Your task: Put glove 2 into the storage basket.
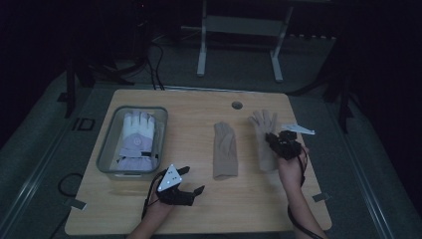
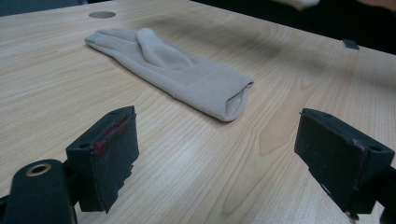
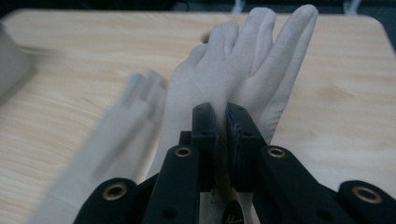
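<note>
Right tongs are sitting nearest the lens in the right gripper view, their jaws pressed together on the fabric of a beige glove, pinching it low on the palm while its fingers are fanning out beyond the jaw tips. From the high view, those right tongs are gripping that same beige glove toward the right edge of the counter, with the glove's fingers pointing at the far edge and its cuff reaching back toward the person's right hand. A second beige glove is lying flat just to the left, near the middle of the counter, apart from the first; in the right gripper view it is showing blurred at the left. The left tongs are hovering near the front edge with their jaws spread wide and holding nothing, and in the left gripper view they are facing the open cuff of the second glove, well short of it. Toward the left edge a clear bin is holding a thick white and lilac glove. A round hole is sitting near the far edge of the counter.
</note>
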`<state>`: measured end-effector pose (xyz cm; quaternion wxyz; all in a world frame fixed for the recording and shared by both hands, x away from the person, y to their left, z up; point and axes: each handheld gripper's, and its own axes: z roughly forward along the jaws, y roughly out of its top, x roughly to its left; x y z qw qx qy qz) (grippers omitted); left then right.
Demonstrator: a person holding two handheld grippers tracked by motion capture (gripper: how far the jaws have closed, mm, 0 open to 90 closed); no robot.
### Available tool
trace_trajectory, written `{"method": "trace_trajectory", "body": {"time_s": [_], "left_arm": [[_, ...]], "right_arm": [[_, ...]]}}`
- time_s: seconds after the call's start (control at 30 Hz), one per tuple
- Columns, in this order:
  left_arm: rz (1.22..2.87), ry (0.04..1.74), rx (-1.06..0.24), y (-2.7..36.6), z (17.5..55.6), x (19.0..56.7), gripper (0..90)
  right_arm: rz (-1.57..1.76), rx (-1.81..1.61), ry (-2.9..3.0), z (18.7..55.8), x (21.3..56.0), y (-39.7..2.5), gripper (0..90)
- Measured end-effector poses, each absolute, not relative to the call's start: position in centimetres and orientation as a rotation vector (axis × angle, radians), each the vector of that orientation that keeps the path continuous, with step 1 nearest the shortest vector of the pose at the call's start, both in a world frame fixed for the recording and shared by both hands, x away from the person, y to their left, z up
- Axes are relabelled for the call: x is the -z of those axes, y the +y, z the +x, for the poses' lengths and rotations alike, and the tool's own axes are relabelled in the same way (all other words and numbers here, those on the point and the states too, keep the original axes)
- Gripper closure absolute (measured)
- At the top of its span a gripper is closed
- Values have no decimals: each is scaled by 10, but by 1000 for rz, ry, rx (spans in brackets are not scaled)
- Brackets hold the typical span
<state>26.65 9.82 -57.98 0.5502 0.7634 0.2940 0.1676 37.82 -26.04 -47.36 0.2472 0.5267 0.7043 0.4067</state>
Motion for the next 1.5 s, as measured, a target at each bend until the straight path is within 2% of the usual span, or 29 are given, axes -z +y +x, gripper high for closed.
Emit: {"method": "trace_trajectory", "body": {"time_s": [0.2, 0.5, 1.03, 1.23, 1.37, 1.4, 1.5], "left_arm": [[1807, 694, -410, 99, 266, 580, 137], [1799, 697, -426, 100, 266, 580, 137], [1812, 687, -422, 98, 267, 580, 137], [1846, 646, -430, 96, 267, 580, 136], [1861, 663, -435, 94, 268, 579, 137], [1864, 669, -428, 94, 269, 579, 137], [1865, 697, -397, 94, 271, 579, 137]], "right_arm": [[1458, -1183, 1917, 378, 466, -218, 830], [1453, -1211, 1967, 379, 479, -162, 830], [1622, -1101, 1992, 388, 544, -142, 796], [1585, -1101, 2048, 390, 543, -146, 595], [1536, -1154, 2094, 389, 531, -160, 395], [1505, -1166, 2126, 389, 527, -163, 304], [1434, -1223, 2178, 389, 515, -176, 198]]}}
